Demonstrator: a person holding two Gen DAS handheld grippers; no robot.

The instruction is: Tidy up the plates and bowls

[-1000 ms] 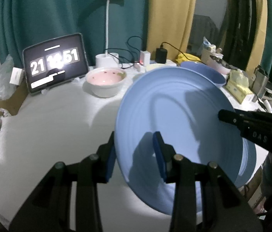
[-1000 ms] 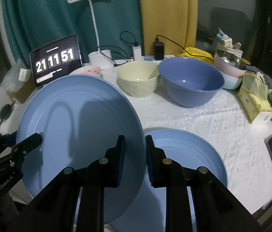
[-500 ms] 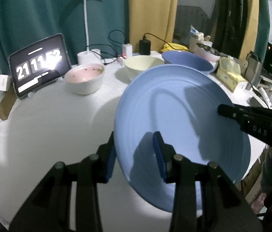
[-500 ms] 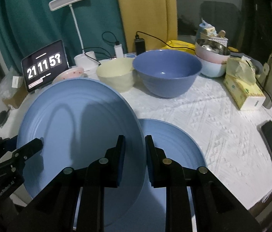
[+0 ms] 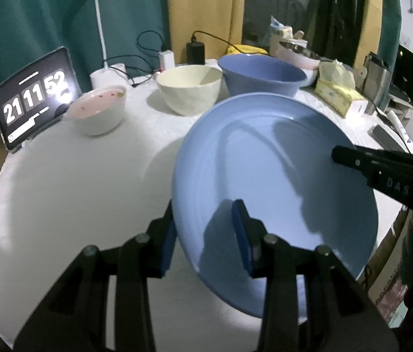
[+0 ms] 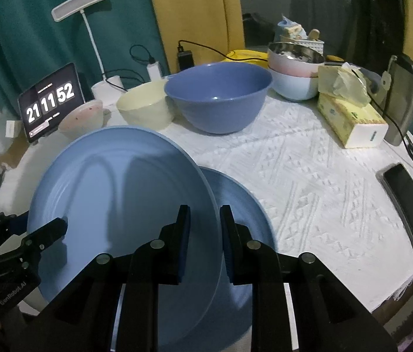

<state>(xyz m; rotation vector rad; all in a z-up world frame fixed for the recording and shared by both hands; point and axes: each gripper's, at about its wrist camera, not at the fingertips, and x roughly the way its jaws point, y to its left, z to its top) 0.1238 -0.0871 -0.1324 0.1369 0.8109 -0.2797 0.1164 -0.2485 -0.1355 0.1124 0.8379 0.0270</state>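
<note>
1. At the far left of the counter [image 6: 309, 158], a tablet clock [image 6: 49, 101] is propped upright beside a desk lamp [image 6: 89, 26], well clear of the working area.
2. Next to it, three bowls are lined up along the back: a pink-lined bowl [image 5: 98, 111], a cream bowl [image 5: 190, 92] and a large blue bowl [image 6: 218, 98]. They appear to be kept together as one group, still to be nested.
3. The left gripper [image 5: 205, 234] is pinched on the near left rim of the blue plate [image 5: 273, 182], one pad under the rim and one on the upper face.
4. The plate is held tilted above the counter, carried from opposite edges, presumably because it is wide and would tip in a single grip.
5. The right gripper [image 6: 203, 234] is closed on the opposite rim of that same plate.
6. Below and to the right, a second blue plate [image 6: 244, 205] lies flat on the cloth, partly covered by the held one; stacking onto it is judged to be the step in hand.
7. A tissue box [image 6: 350, 120] and a phone [image 6: 408, 205] lie further right, apart from the dishes.
</note>
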